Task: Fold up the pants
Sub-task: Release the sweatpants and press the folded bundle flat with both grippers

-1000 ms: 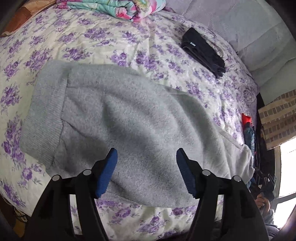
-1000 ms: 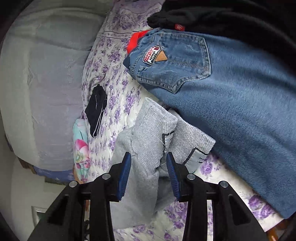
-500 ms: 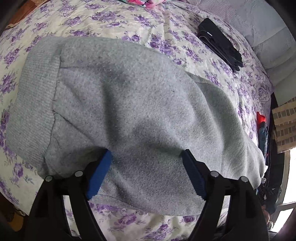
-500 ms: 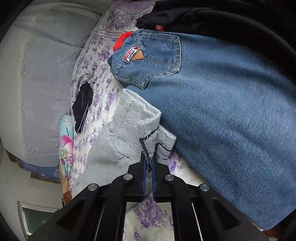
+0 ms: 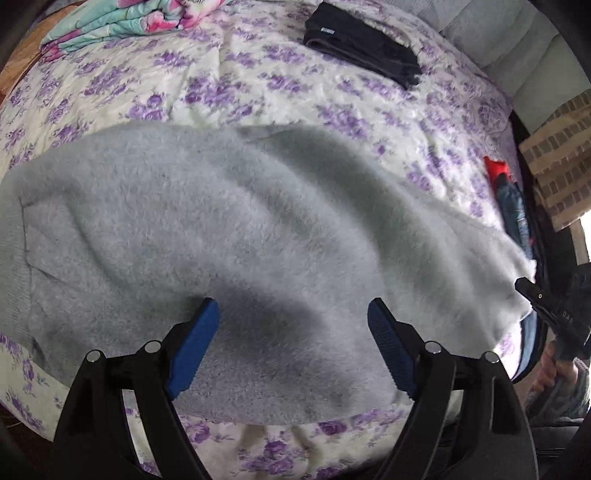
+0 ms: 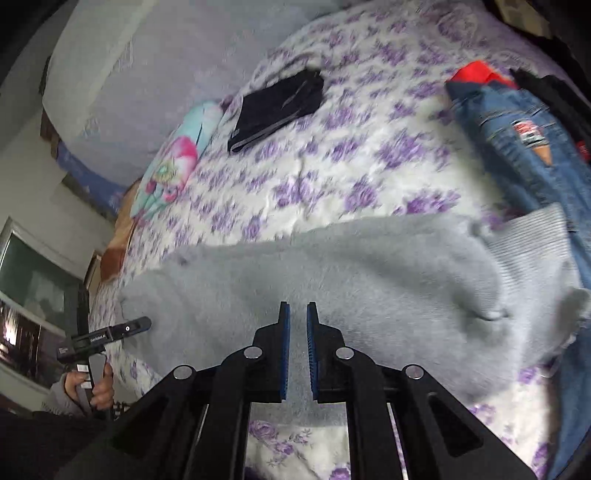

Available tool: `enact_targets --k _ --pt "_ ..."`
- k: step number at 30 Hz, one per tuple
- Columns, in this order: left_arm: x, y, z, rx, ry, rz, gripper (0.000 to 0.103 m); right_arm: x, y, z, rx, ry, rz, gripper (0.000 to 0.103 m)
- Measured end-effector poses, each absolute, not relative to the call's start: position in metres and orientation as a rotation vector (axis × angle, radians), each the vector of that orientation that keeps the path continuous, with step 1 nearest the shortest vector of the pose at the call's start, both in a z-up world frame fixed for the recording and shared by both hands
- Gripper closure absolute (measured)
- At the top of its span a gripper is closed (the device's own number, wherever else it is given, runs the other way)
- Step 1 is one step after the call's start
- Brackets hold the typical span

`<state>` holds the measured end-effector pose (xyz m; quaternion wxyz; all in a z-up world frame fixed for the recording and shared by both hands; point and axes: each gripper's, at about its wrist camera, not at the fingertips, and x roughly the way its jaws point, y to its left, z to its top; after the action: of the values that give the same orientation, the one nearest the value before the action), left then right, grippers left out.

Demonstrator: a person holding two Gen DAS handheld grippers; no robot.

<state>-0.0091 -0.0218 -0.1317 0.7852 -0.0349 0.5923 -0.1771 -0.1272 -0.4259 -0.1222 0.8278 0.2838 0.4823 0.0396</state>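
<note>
Two hand-held grippers work over a bed covered by a white quilt [image 5: 258, 85] printed with purple flowers. Grey fleece pants [image 5: 240, 251] lie spread across the quilt directly ahead of and beneath both grippers.

The left gripper [image 5: 293, 347] has its blue-padded fingers spread wide apart, with nothing between them; the grey fleece lies under and beyond the tips. Whether the pads touch the cloth cannot be told. Far ahead of it, a folded black garment [image 5: 362, 55] rests on the quilt, and ahead to its left sits a folded blanket [image 5: 122, 18] in turquoise and pink. To its right, at the bed's edge, blue jeans [image 5: 513, 210] show with a bit of red cloth [image 5: 496, 168] beside them.

The right gripper [image 6: 297, 350] has its fingers drawn close together, leaving a narrow gap with no cloth in it. The pants [image 6: 332, 280] stretch across in front of it, their ribbed cuff [image 6: 528, 247] ahead to its right, touching the jeans [image 6: 524, 147]. The view is motion-blurred.
</note>
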Motion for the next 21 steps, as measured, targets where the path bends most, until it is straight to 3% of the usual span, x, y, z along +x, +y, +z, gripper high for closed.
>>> enact_targets --k 3,5,11,12,13,14,21 --pt "-0.009 -0.012 -0.148 -0.118 1.268 -0.373 0.023 -0.126 -0.441 -0.156 0.664 1.111 0.028 0.103" --pt "-0.011 -0.009 -0.14 -0.145 1.274 -0.335 0.023 -0.125 -0.437 -0.138 0.64 1.1 0.053 0.097" --pt "-0.021 0.018 -0.103 -0.243 1.19 -0.233 0.022 -0.045 -0.369 -0.085 0.556 1.044 0.452 0.096" --pt "-0.022 0.026 -0.102 -0.26 1.189 -0.201 0.022 -0.026 -0.353 -0.085 0.553 1.056 0.498 0.089" --pt "-0.023 0.032 -0.101 -0.276 1.192 -0.167 0.022 -0.007 -0.335 -0.086 0.544 1.068 0.548 0.073" --pt "-0.024 0.04 -0.101 -0.29 1.195 -0.135 0.022 0.009 -0.317 -0.085 0.522 1.07 0.588 0.067" --pt "-0.012 0.071 -0.108 -0.297 1.202 -0.114 0.022 0.081 -0.22 -0.101 0.417 1.156 0.664 0.064"
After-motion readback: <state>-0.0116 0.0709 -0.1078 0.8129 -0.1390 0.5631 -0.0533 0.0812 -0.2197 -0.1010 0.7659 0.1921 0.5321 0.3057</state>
